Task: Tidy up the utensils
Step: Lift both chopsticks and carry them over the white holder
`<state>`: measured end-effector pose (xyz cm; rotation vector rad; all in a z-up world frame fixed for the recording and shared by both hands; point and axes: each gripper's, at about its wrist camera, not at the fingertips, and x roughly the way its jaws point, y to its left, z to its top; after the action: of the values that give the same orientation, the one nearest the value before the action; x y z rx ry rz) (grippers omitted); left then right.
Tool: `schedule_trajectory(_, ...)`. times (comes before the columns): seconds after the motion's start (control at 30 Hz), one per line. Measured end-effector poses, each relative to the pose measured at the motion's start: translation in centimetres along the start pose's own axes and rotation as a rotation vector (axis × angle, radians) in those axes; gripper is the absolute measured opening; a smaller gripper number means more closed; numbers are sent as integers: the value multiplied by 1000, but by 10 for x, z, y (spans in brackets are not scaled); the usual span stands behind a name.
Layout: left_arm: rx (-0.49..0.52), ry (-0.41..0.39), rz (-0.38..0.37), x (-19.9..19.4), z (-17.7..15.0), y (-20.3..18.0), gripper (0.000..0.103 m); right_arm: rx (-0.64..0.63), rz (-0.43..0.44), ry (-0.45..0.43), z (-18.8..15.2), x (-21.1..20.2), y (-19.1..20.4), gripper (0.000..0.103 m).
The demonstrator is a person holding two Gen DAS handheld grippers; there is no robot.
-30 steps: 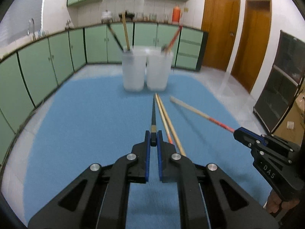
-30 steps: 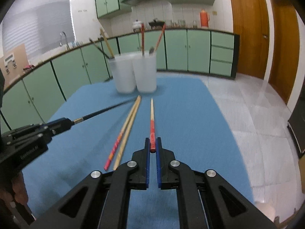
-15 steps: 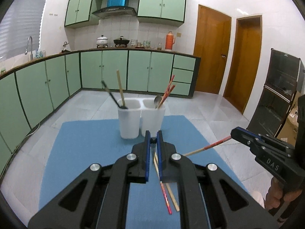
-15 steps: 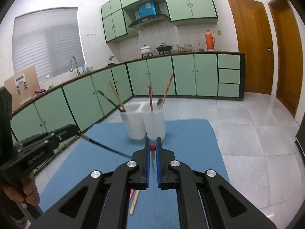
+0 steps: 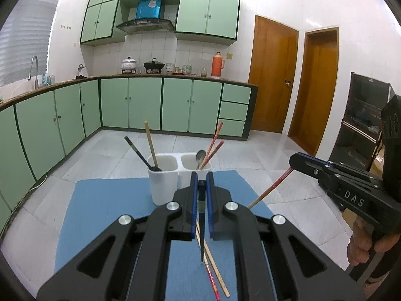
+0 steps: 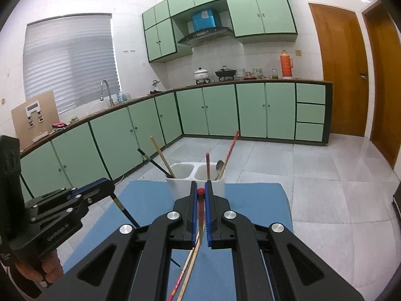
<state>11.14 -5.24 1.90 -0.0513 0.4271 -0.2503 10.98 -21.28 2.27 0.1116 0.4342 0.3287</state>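
Observation:
My left gripper (image 5: 201, 183) is shut on a black chopstick (image 5: 201, 215) that hangs down above the blue mat (image 5: 105, 208). My right gripper (image 6: 200, 190) is shut on a red-ended wooden chopstick (image 6: 200, 208), also tilted down. Both are lifted off the mat, a little short of the white two-cup holder (image 5: 165, 185), also seen in the right wrist view (image 6: 183, 175). Its left cup holds a black and a wooden chopstick, its right cup red chopsticks and a spoon (image 5: 200, 156). Two chopsticks, one red patterned, one wooden (image 5: 215, 271), lie on the mat below.
The mat sits on a white table with tiled floor beyond. Green cabinets (image 5: 140, 105) line the back and left. Wooden doors (image 5: 273, 75) are at the right. Each gripper shows in the other's view, the right one (image 5: 295, 161) and the left one (image 6: 105, 186).
Both grippers have lifted their chopsticks off the mat and tipped up, so the chopsticks now hang downward. The view rose from the mat to the kitchen.

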Motion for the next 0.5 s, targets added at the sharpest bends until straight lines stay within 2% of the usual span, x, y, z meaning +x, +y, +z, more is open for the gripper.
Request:
schedule_trajectory(0.23,1,-60,15,-4,14,2,6,-20,7,-23,12,3,4,6)
schedule_trajectory(0.5,-19,-190,37,-3,58,10,6,-35,7,-77,41,5,3,6)
